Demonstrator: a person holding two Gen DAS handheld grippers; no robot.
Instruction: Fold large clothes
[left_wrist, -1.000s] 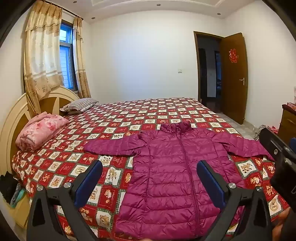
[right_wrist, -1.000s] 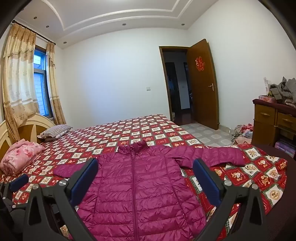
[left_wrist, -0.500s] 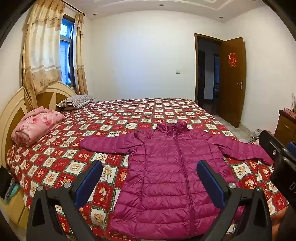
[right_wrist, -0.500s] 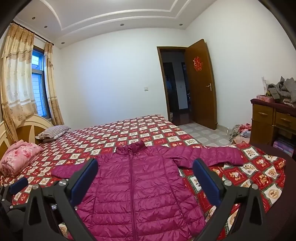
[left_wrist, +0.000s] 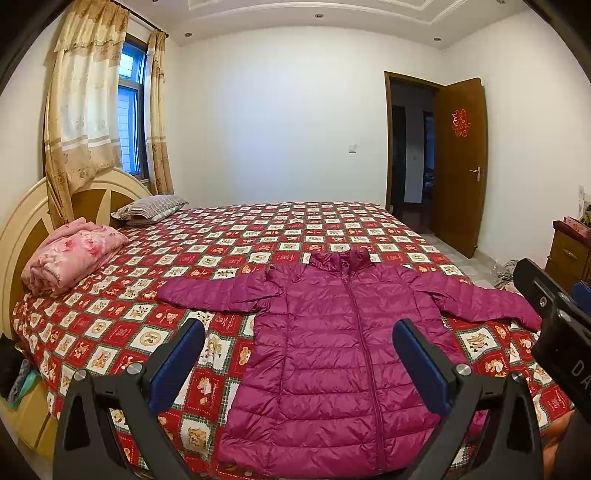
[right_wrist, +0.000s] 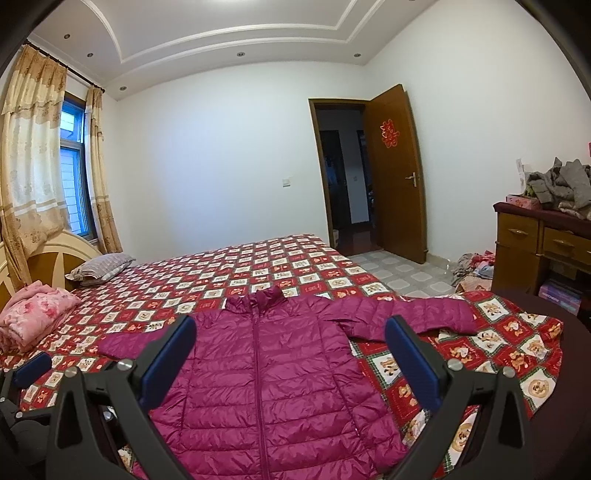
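The bed (left_wrist: 280, 229) with its red checked cover fills the middle of both views. Spread flat on its near edge lies the magenta puffer jacket (left_wrist: 332, 350), zipped, collar away from us, sleeves out to either side, lower centre of frame. A folded pink quilt (left_wrist: 70, 254) sits at centre left. Left tool (left_wrist: 299, 354) hangs above the jacket, fingers wide apart, holding nothing; right tool (right_wrist: 290, 352) likewise spread and empty.

A: What lies under the right gripper (right_wrist: 291, 354)?
B: A magenta puffer jacket (right_wrist: 266, 376), zipped, flat on the checked bedspread (right_wrist: 280, 258), 2 sleeves spread.
A: The jaws?
B: Wide apart, holding nothing.
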